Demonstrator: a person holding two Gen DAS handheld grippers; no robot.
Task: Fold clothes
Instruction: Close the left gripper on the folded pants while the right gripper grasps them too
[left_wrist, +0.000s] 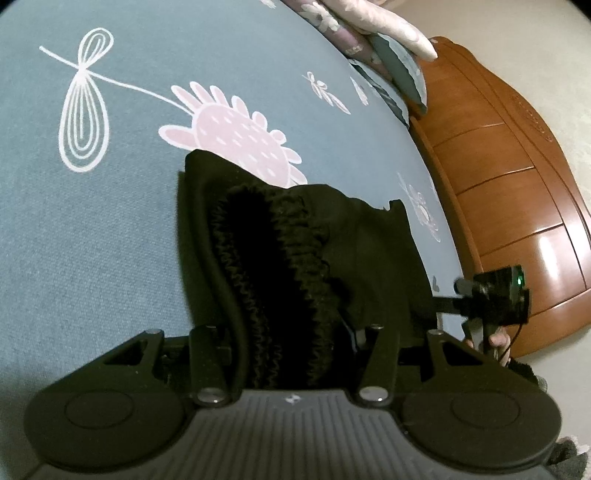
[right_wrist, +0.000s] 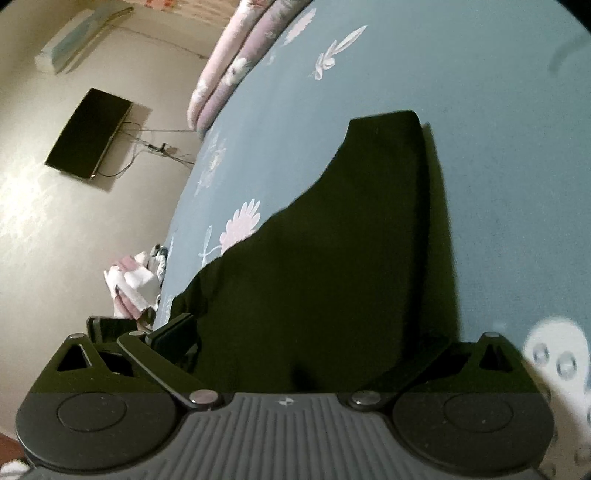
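Observation:
A black garment (left_wrist: 369, 240) with a gathered elastic waistband (left_wrist: 280, 266) is held up off the blue flowered bedsheet (left_wrist: 110, 240). My left gripper (left_wrist: 291, 328) is shut on the bunched waistband; the cloth hides its fingertips. In the right wrist view the same black garment (right_wrist: 332, 240) spreads flat over the sheet (right_wrist: 498, 147) and drapes across my right gripper (right_wrist: 303, 339). Its fingers (right_wrist: 173, 332) stand wide apart, with the cloth lying over them. The right gripper (left_wrist: 491, 295), held by a hand (left_wrist: 498, 339), also shows at the garment's right edge.
A brown wooden bed board (left_wrist: 517, 184) runs along the sheet's right side, with pillows and quilts (left_wrist: 369, 29) stacked at the far end. A crumpled pink and white cloth (right_wrist: 136, 280) lies at the bed's left edge. A dark screen (right_wrist: 88, 133) hangs on the wall.

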